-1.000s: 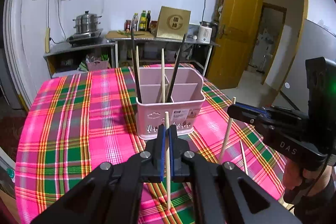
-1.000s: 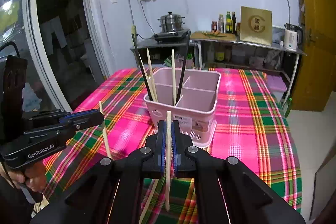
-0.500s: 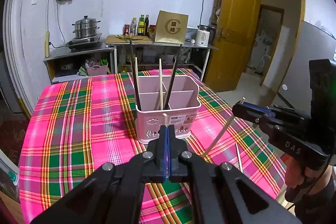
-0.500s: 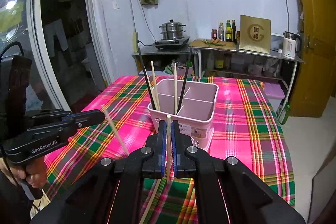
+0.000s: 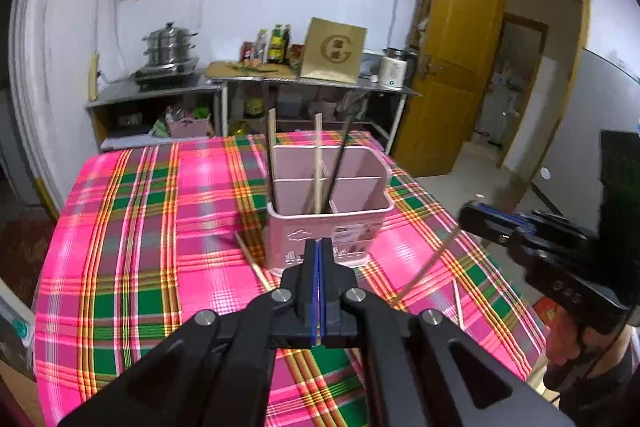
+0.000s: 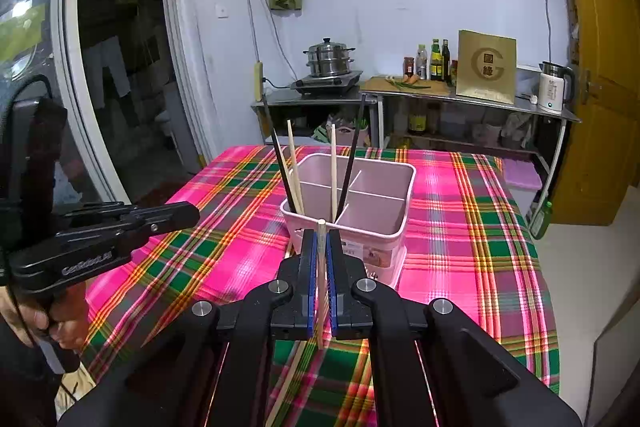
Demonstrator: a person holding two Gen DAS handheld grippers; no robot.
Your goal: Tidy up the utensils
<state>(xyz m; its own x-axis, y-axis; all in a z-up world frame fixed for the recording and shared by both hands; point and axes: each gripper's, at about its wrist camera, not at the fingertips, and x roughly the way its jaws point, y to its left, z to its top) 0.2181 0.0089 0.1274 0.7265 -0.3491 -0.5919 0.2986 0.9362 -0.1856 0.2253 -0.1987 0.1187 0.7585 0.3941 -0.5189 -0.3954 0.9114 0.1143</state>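
Observation:
A pink four-compartment utensil basket (image 5: 328,215) (image 6: 372,215) stands mid-table holding several wooden and black chopsticks. My right gripper (image 6: 320,251) is shut on a pale wooden chopstick (image 6: 321,279), held upright in front of the basket; it also shows in the left wrist view (image 5: 488,223) with the stick (image 5: 424,271) slanting down. My left gripper (image 5: 319,259) is shut with nothing visible between its pads; it also shows in the right wrist view (image 6: 176,215). Loose wooden chopsticks lie on the cloth left (image 5: 250,259) and right (image 5: 458,303) of the basket.
The table carries a pink, green and yellow plaid cloth (image 5: 140,247). Behind it a metal counter (image 5: 280,83) bears a steamer pot, bottles, a gold box and a kettle. A wooden door (image 5: 460,67) stands open at right.
The wooden chopstick that my left gripper held is gone from its jaws. Both grippers have pulled back and risen from the basket. The right gripper's chopstick has tilted.

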